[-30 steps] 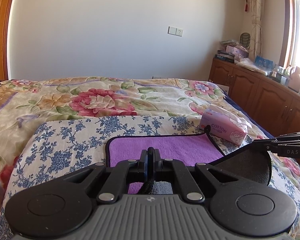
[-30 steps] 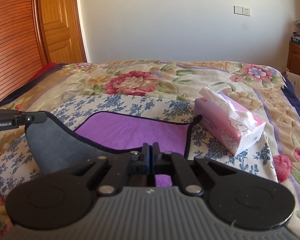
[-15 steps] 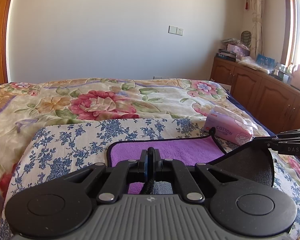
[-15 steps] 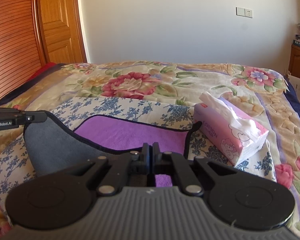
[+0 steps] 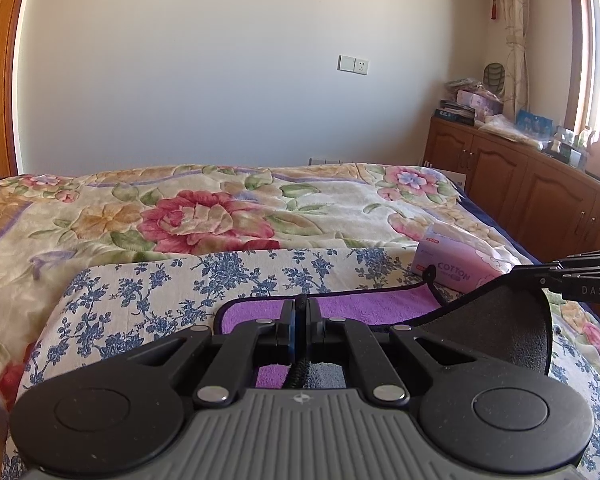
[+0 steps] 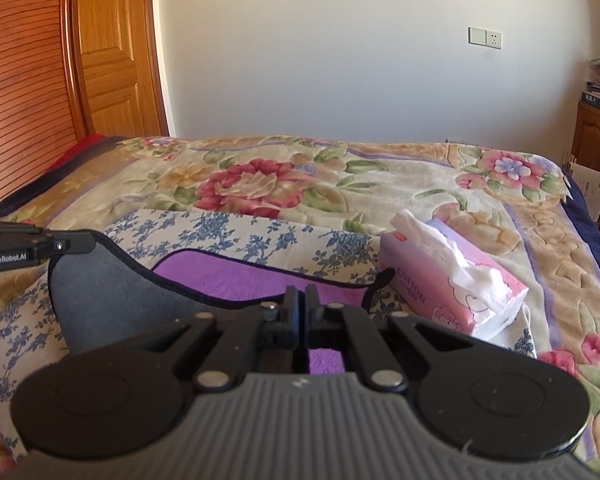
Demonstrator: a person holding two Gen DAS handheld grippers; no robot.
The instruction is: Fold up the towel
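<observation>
On a bed spread with a blue-and-white floral cotton cloth [image 5: 148, 300], the left gripper [image 5: 300, 307] pinches the near-left corner of a soft purple microfibre towel with a grey underside and dark piped edge [image 5: 380, 306], its two jaws closed tight on the black hem. The towel lies at the middle of the cloth, purple face up along its far half, while the near edge is lifted off the bed and curls over to show the grey back. To the right, the right gripper [image 6: 300, 300] is likewise clamped on the towel's near-right corner [image 6: 236, 280], the fabric sagging in a shallow arc between the two tools. Just beyond the towel's far-right corner, where a small hanging loop sticks up, sits a pink soft-pack of cotton tissues [image 6: 452, 288] on the flowered quilt [image 6: 340, 184]. The towel looks light, limp and slightly grippy, so it should drape rather than hold a crease; the bound corners appear the surest places to hold, since the piping gives the pads something firm to bite.
</observation>
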